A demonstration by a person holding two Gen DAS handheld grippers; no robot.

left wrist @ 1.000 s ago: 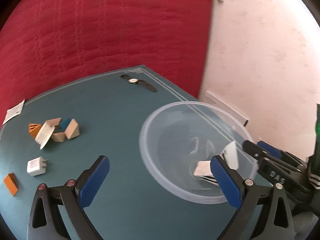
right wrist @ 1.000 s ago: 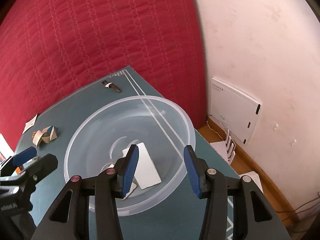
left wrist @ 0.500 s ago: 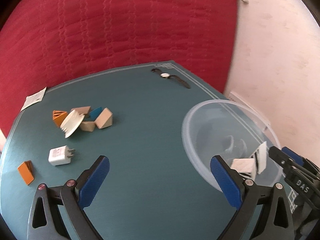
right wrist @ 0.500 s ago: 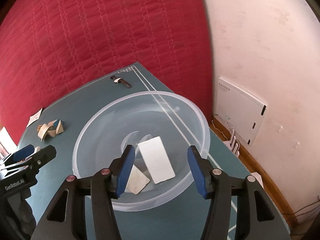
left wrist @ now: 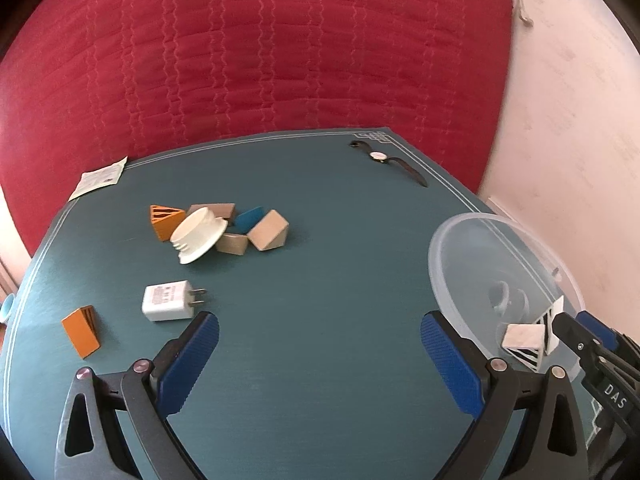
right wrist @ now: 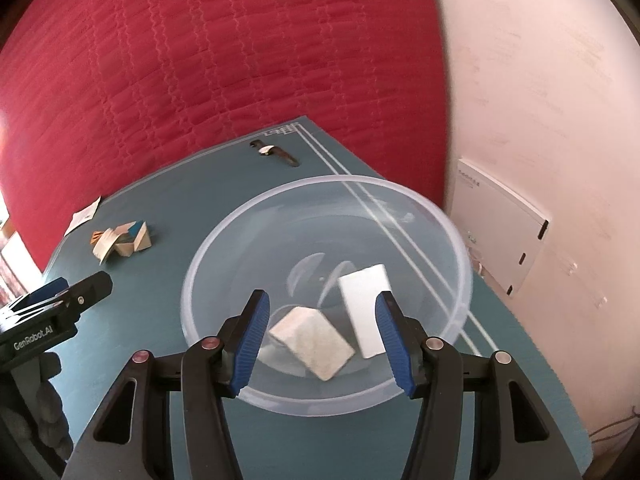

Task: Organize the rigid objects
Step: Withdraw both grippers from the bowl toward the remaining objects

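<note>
Our right gripper point(right wrist: 320, 332), jaws just parted and empty, hangs over the bowl point(right wrist: 208, 248) holding two white blocks point(right wrist: 310, 340). Our left gripper point(left wrist: 320, 354), spread wide and empty, faces the charger point(left wrist: 168, 301) and block pile point(left wrist: 224, 228) on the table point(left wrist: 320, 260).

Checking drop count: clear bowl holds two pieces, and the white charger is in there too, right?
Not quite. The charger lies on the teal table, outside the bowl, as the left wrist view shows. The bowl does hold two pieces: a wedge block and a white slab.
</note>
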